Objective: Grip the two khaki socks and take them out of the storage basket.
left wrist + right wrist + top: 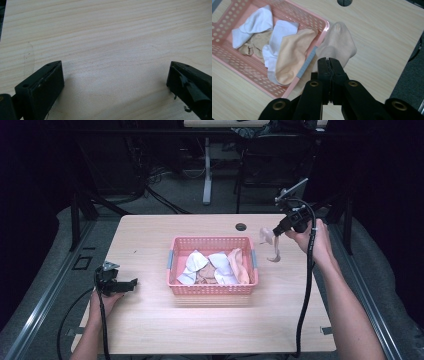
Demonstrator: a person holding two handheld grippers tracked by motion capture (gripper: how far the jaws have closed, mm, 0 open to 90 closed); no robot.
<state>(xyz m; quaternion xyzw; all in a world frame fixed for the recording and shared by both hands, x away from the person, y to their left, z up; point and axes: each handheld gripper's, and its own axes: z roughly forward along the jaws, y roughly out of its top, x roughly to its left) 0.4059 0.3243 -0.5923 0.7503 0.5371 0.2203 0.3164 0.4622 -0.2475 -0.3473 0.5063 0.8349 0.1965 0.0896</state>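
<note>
**Pale pink sock hanging clear of the basket**

Pale pink fabric is dangling from the right gripper (278, 231) — a sock (338, 45) pinched at its edge, the jaws pressing together on it. It is hanging above the counter (150, 330), just right of the pink basket (212, 289) and apart from its rim. Inside the basket, white socks (192, 266) are lying over a tan one (253, 45), with a peach sock (239, 264) resting against the right wall. The left gripper (125, 285) is sitting low over bare wood at the near left — its jaws are standing wide apart, holding nothing.
</note>
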